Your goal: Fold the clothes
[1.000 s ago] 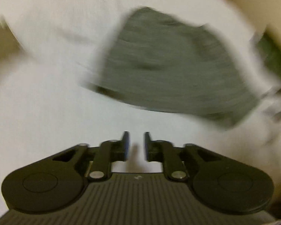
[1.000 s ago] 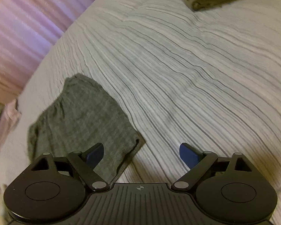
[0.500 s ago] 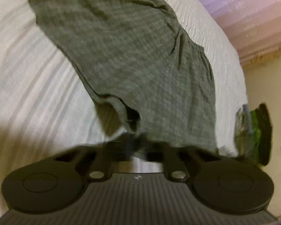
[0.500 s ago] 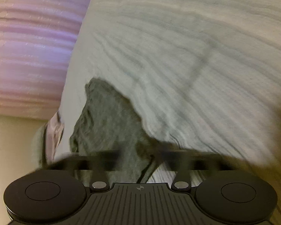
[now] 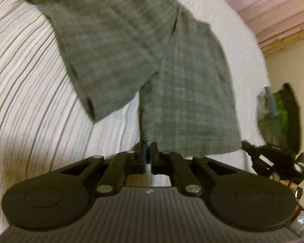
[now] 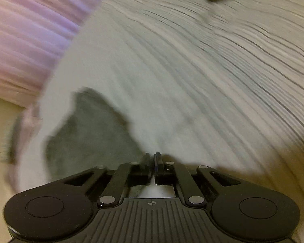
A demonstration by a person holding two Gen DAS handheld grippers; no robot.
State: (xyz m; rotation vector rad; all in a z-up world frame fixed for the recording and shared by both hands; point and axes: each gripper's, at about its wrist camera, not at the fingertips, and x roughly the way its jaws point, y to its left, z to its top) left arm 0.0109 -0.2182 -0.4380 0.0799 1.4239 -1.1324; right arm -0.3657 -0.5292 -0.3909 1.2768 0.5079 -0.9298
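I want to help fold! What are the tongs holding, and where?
Both tongs pinch the grey shorts: the left tongs at a leg's hem corner, the right tongs at another edge.

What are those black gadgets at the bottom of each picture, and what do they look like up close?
They are two handheld grippers. The left gripper and right gripper look alike: a matte black ribbed body, two round discs at the sides, jointed black linkage arms with silver pivot pins, and two narrow fingers with blue pads. A small crosshair mark sits mid-body. No sleeves show clearly.
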